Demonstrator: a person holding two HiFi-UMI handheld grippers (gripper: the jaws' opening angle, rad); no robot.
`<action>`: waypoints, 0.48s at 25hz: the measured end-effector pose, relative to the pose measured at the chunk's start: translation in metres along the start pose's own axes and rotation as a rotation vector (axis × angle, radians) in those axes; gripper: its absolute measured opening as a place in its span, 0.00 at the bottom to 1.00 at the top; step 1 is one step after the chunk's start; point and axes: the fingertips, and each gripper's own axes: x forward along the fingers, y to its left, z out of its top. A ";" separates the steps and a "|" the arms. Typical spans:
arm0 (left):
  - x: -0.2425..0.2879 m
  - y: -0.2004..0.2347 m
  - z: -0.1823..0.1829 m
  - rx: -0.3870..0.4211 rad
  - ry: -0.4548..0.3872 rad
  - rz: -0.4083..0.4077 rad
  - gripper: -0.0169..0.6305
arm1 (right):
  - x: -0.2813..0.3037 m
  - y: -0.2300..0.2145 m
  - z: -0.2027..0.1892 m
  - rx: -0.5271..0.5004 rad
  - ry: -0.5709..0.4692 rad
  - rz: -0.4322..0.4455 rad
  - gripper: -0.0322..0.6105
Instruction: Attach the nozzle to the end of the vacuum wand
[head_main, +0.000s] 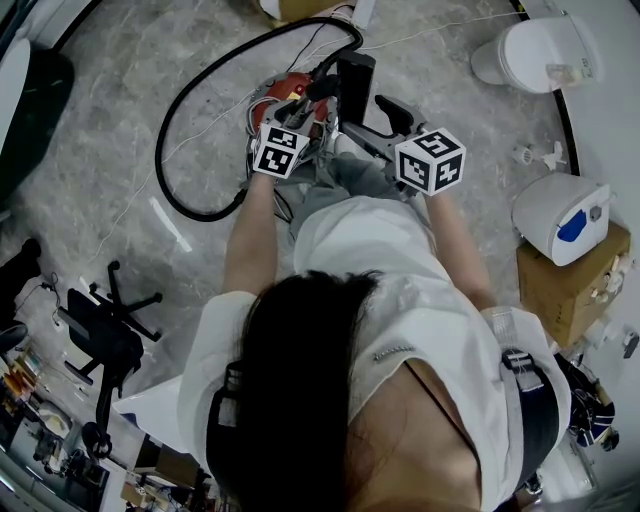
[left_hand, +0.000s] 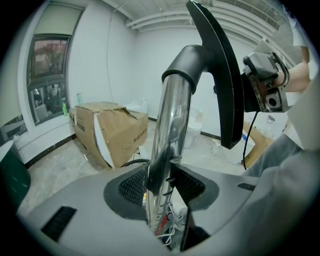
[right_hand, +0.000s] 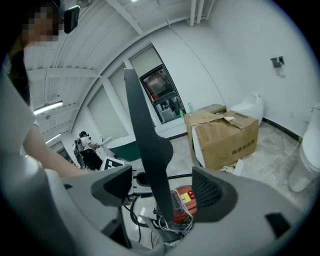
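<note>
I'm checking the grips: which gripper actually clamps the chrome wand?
The left gripper: it is clamped on the chrome wand. The right gripper only straddles the black nozzle, with gaps on both sides.

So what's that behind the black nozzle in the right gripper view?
A red vacuum body with white wires beside it. The nozzle covers its left side, so the rest is hidden.
</note>
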 end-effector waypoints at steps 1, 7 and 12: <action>0.001 -0.001 0.001 -0.003 -0.001 -0.002 0.27 | 0.000 -0.002 0.000 0.002 -0.001 -0.001 0.61; -0.001 -0.003 -0.001 -0.058 -0.020 -0.032 0.27 | 0.000 -0.001 0.007 -0.014 -0.029 -0.027 0.61; -0.002 -0.004 0.002 -0.059 -0.023 -0.036 0.28 | 0.000 -0.001 0.009 -0.020 -0.026 -0.028 0.61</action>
